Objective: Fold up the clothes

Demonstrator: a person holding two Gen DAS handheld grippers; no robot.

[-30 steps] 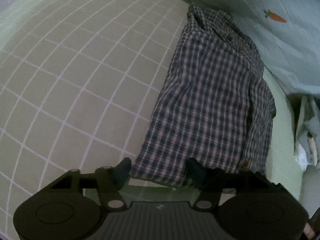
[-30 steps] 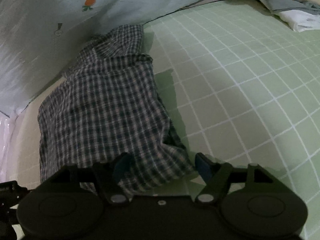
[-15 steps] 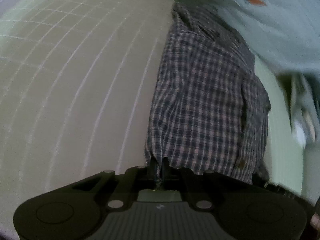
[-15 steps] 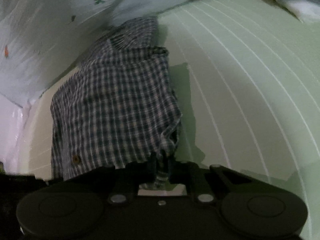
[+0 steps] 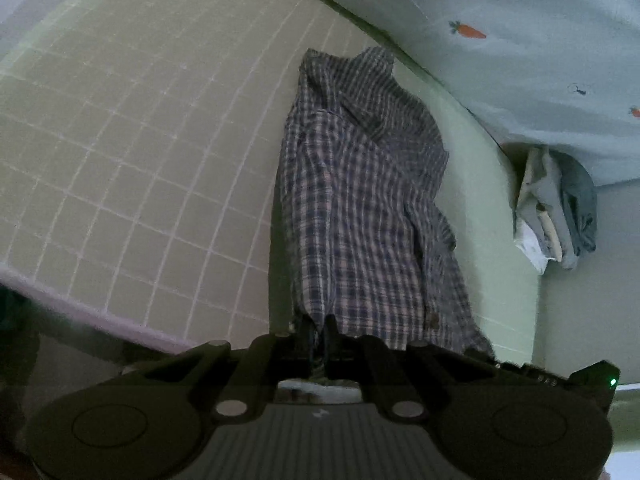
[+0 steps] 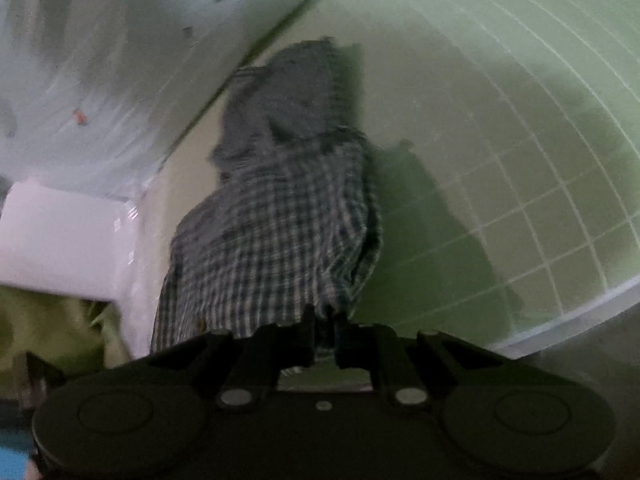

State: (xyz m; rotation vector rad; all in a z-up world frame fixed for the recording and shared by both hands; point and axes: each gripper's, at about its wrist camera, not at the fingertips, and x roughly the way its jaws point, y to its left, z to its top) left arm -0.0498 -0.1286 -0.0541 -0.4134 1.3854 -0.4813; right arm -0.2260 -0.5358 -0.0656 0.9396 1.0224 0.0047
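In the left wrist view the left gripper point(image 5: 319, 334) sat at the bottom centre of the frame with its two fingers pressed together on the near hem of the plaid shirt point(image 5: 360, 216), which ran from there up the middle of the picture toward the upper centre. The shirt lay lengthwise on the green checked bedsheet point(image 5: 132, 152), its far end bunched near the pale quilt with carrot prints point(image 5: 520, 60) that filled the upper right. A small heap of folded clothes point(image 5: 560, 216) rested at the right edge, well apart from the shirt. In the right wrist view, which was blurred, the right gripper point(image 6: 323, 334) at the bottom centre likewise had its fingers clamped on the shirt's point(image 6: 276, 232) near hem, at the corner toward the right of the garment. The cloth rose from the fingers toward the upper centre, a dark shadow beside it on the sheet point(image 6: 520, 120). The quilt point(image 6: 100, 60) occupied the upper left.
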